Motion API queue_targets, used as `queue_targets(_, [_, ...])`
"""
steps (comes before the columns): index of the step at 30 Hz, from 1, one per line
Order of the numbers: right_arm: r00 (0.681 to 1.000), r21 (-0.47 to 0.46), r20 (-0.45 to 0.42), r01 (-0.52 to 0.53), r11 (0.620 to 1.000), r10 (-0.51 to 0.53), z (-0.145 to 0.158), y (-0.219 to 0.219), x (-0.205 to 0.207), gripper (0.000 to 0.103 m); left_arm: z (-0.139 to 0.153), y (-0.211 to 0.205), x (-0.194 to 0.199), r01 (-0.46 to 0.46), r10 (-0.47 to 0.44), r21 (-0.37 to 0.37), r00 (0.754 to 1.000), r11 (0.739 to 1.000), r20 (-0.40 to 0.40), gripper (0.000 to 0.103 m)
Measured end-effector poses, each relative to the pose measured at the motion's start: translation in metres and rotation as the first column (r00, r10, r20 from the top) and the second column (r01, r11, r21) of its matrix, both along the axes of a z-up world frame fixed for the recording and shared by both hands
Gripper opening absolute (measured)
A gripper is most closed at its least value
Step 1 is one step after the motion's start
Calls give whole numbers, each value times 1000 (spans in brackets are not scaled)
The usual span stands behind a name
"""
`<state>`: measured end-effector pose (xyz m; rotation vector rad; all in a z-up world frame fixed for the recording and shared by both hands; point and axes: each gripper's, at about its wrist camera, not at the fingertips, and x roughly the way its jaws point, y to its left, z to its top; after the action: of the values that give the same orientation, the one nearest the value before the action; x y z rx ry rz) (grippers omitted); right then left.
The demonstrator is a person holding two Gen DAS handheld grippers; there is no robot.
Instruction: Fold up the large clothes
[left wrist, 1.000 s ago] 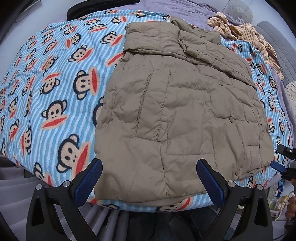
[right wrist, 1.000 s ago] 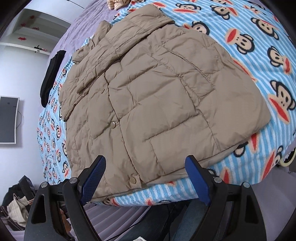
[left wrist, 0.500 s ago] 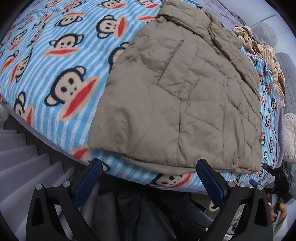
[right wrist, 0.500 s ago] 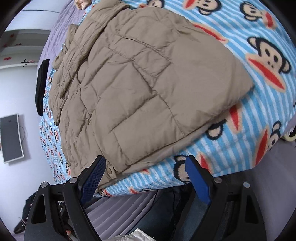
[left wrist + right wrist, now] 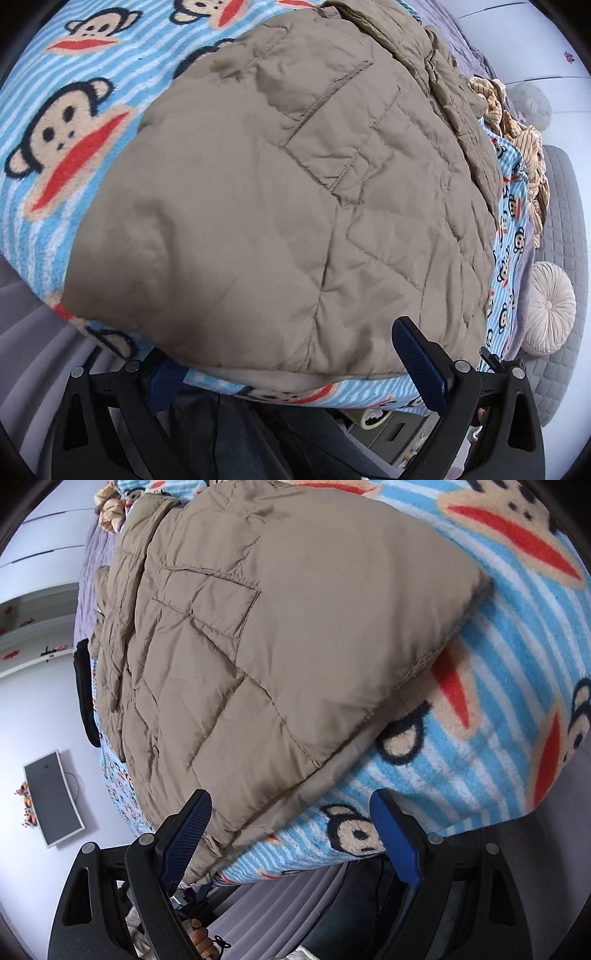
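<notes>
Jaws wide on both grippers, gripping nothing. Left gripper (image 5: 291,365) and right gripper (image 5: 291,834) hovering at the near hem of the tan jacket (image 5: 280,192), spread on the monkey-print blanket (image 5: 66,155). Best pinching both hem corners fully, all layers, before lifting.

We read no words, labels, brand names or numbers anywhere here; every surface we see carries only pictures or plain colour.

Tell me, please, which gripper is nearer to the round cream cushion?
Right. The right gripper is near the cushion; the left gripper is farther off, at the jacket hem.
</notes>
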<state>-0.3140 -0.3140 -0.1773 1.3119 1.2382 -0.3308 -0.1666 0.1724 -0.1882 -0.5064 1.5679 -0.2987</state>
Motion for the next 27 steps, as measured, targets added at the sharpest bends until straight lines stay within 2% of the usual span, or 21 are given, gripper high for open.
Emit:
queue_targets(6, [996,44,24,89,995,-90,-17,-11,4,90,5,-18,17,30,-29,-64,999,998,16,101])
queue_targets(7, [994,54,28,105,993,-107,-20,-10,4,90,7,-22,20,41,-39,-72,999,997,24,96])
queue_targets(8, [992,61,30,122,991,-124,-23,-10,4,90,8,-26,23,56,-54,-73,998,996,28,77])
queue_targets(9, [989,69,32,140,988,-142,-25,-10,3,90,8,-30,26,80,-79,-58,997,995,26,68])
queue_targets(11, [982,85,36,180,980,-183,-26,-13,0,90,9,-35,31,112,-111,-35,993,993,29,37])
queue_targets(12, [977,95,40,203,975,-207,-26,-14,-3,90,10,-33,32,118,-117,-41,993,992,31,33])
queue_targets(15, [961,122,76,257,959,-267,-24,-17,-8,88,19,-28,37,129,-125,-66,991,989,57,32])
queue_targets(16, [959,123,85,261,958,-272,-23,-16,-7,84,22,-26,38,135,-130,-75,989,988,66,32])
queue_targets(18, [963,99,96,244,965,-253,-19,-14,-2,68,30,-23,42,153,-146,-85,986,985,82,23])
queue_targets(20, [971,51,102,211,976,-215,-10,-9,7,24,37,-21,46,167,-158,-96,983,981,99,23])
queue_targets(21, [975,29,109,193,981,-195,-5,-7,11,18,40,-18,48,174,-163,-102,981,980,107,23])
queue_targets(22, [977,11,119,179,984,-179,0,-8,14,16,45,-18,52,180,-168,-106,979,978,117,23])
queue_targets(27, [983,-104,162,104,989,-86,32,-4,32,15,68,-16,66,213,-191,-113,965,970,181,23])
